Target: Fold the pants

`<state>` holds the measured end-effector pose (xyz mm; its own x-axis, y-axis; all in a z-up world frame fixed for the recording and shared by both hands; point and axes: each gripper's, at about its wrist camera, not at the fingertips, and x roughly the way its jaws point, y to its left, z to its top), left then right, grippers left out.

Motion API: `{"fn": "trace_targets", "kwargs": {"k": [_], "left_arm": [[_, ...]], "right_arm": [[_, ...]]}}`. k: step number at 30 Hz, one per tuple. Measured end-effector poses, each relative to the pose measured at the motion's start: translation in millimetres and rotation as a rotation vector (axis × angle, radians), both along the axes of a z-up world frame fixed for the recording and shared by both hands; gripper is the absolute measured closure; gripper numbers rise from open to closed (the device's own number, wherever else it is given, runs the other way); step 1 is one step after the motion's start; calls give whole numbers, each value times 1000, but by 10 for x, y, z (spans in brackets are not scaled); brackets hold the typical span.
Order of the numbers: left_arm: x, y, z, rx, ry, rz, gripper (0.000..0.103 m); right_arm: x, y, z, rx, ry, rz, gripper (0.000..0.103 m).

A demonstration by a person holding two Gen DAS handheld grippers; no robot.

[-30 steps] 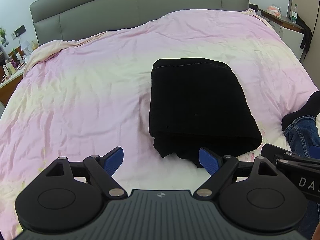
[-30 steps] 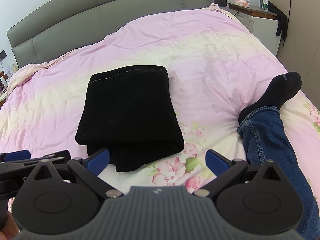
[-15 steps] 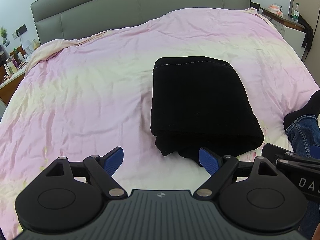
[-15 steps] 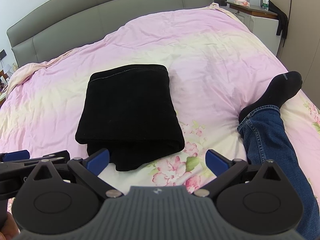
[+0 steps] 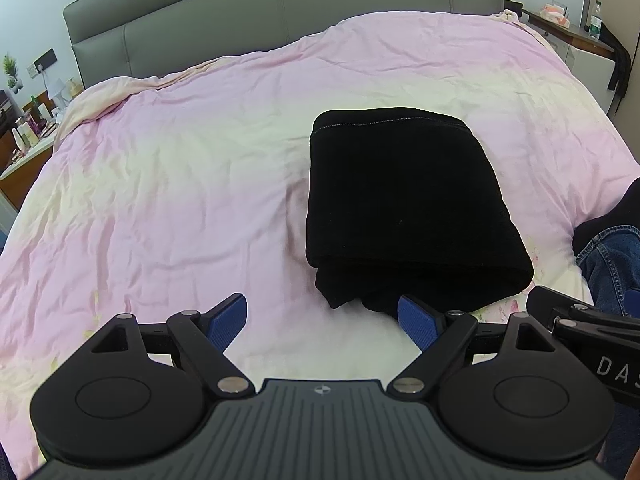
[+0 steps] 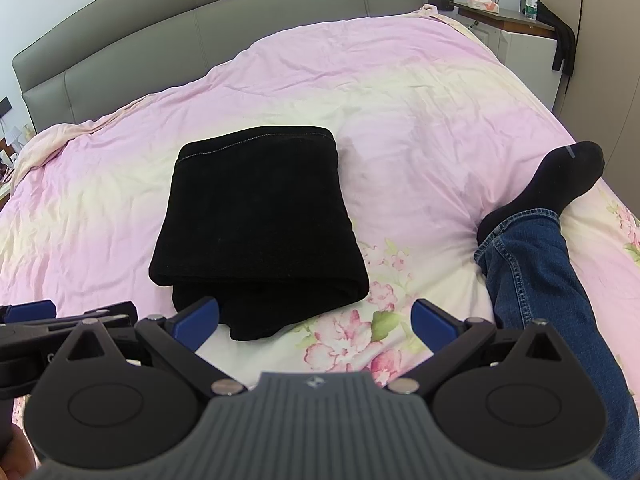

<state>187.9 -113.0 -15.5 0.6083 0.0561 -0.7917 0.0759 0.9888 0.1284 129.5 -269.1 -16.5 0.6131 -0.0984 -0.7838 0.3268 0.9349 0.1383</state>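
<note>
Black pants (image 5: 404, 200) lie folded into a thick rectangle on the pink bedcover, also in the right wrist view (image 6: 256, 224). Their stitched hem edge faces the headboard and a lower layer sticks out at the near end. My left gripper (image 5: 322, 318) is open and empty, held just short of the pants' near edge, left of centre. My right gripper (image 6: 316, 320) is open and empty, over the near right corner of the pants and the flowered part of the cover. Neither touches the pants.
A leg in blue jeans with a black sock (image 6: 560, 184) rests on the bed to the right of the pants. A grey headboard (image 5: 280, 8) stands at the far end. Nightstands with small items stand at the left (image 5: 24, 132) and right (image 6: 504, 16).
Both views have barely shifted. The pants sit slightly lower and closer in the left wrist view. Both grippers stay open and the pants have not moved.
</note>
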Motion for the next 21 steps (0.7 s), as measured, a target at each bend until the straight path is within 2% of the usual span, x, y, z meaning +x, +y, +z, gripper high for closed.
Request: {"fn": "trace_targets", "kwargs": {"k": [21], "left_arm": [[-9,-3,8,4,-11,-2,3]], "right_arm": [[-7,-1,-8,2,1,-2,5]]}}
